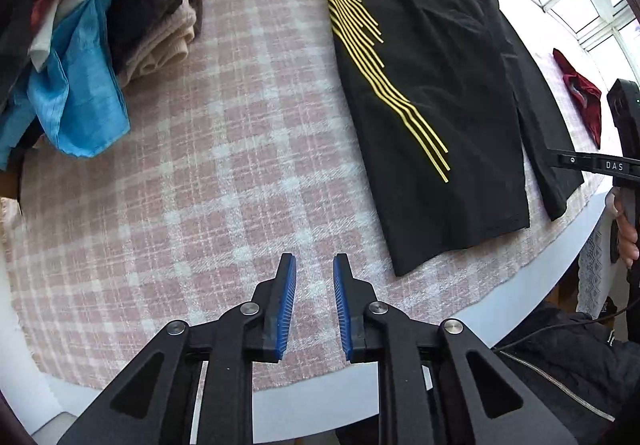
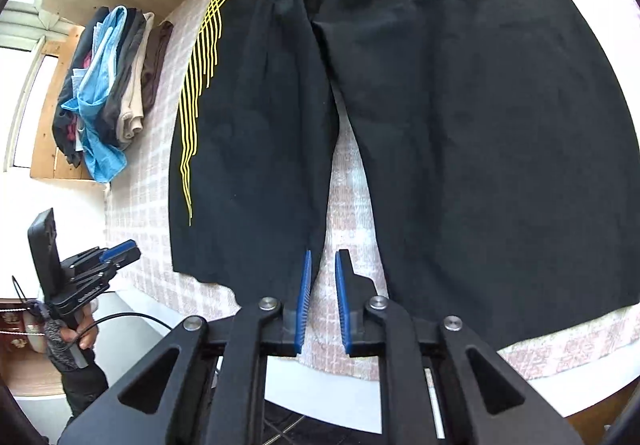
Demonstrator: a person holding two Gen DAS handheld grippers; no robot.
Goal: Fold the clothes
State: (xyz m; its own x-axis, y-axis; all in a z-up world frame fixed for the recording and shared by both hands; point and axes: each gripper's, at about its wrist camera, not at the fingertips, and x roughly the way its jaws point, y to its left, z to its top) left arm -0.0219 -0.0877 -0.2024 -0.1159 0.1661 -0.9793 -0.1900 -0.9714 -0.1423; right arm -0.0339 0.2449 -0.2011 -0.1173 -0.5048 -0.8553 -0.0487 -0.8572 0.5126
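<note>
**A:** Two legs on those black shorts [image 2: 460, 117], and that's my whole worry. They're spread flat on the checked cloth [image 1: 224, 149] over the tabletop [image 1: 520, 305], waistband at the far side, hems toward the person, so the long axis runs from near to far. The yellow stripes [image 1: 376, 57] run down the outer edge of the left leg. From the right wrist view the legs splay apart below the crotch, with a wedge of cloth showing between them.

**B:** So what goes wrong?

**A:** The right gripper [image 2: 321, 301] hangs right over that wedge, jaws apart, nothing between them, its left finger just over the inner hem of the striped leg. If it pinches there it may catch one layer only, or snag the checked cloth along with it, and drag the whole cover. The fabric looks thin and slippery, so my guess is a lopsided fold if only one corner gets lifted.

**B:** And the other one?

**A:** The left gripper [image 1: 315, 305] has its jaws parted too, empty, above bare cloth just left of the striped leg's hem, not touching the shorts. Near the back left sits a pile of clothes [image 1: 100, 33]; a wide sweep that way could knock it. There's also a red garment [image 1: 582, 93] past the shorts on the right, well apart.
</note>
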